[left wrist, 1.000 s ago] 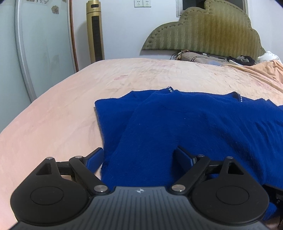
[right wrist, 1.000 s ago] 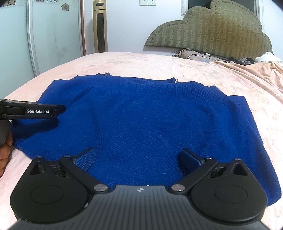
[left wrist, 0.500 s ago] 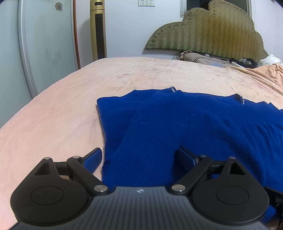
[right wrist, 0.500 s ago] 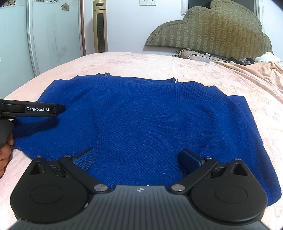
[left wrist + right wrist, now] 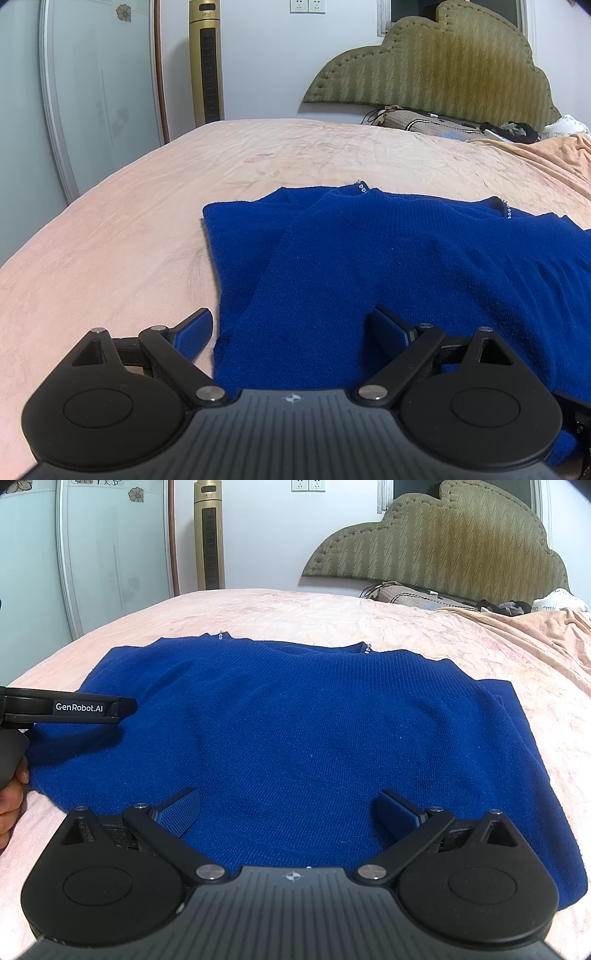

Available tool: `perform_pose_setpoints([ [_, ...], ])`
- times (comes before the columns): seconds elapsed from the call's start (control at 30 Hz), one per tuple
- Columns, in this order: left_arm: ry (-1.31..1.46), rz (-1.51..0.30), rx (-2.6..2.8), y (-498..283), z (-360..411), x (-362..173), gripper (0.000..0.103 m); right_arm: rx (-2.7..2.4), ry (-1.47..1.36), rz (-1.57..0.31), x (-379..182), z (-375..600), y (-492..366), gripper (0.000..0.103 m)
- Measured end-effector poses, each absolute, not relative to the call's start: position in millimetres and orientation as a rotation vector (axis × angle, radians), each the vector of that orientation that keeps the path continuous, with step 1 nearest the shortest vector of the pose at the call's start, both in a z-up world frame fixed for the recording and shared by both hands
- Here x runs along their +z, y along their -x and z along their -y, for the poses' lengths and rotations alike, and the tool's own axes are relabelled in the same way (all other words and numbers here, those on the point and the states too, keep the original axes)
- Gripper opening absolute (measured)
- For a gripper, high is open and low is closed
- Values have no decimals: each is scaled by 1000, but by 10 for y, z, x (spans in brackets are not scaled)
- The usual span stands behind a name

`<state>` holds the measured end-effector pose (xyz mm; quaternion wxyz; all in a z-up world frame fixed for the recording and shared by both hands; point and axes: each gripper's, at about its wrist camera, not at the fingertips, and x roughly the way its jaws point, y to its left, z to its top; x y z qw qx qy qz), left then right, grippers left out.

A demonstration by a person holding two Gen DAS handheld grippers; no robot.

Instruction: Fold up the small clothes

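Deep blue knit sweater [image 5: 314,738] spread flat on the pink bed [image 5: 110,240], left sleeve folded in over the body, tiny beads at the neckline. Left hand-held gripper [image 5: 291,332] low over the sweater's left edge, fingers wide apart, nothing in them. Right hand-held gripper [image 5: 288,808] over the hem, also spread wide and empty. Bare hand [image 5: 11,801] gripping the left handle.

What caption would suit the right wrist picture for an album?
Open right gripper poised over a blue sweater spread on a pink bed, left gripper alongside.
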<state>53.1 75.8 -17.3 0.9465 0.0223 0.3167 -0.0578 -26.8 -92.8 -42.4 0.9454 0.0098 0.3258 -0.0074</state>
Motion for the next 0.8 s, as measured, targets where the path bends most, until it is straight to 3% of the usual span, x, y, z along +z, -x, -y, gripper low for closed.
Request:
perform_pose_setpoints([
  [0.8, -32, -648, -115, -523, -753, -164, 94, -15, -20, -663, -425, 929, 268, 103],
])
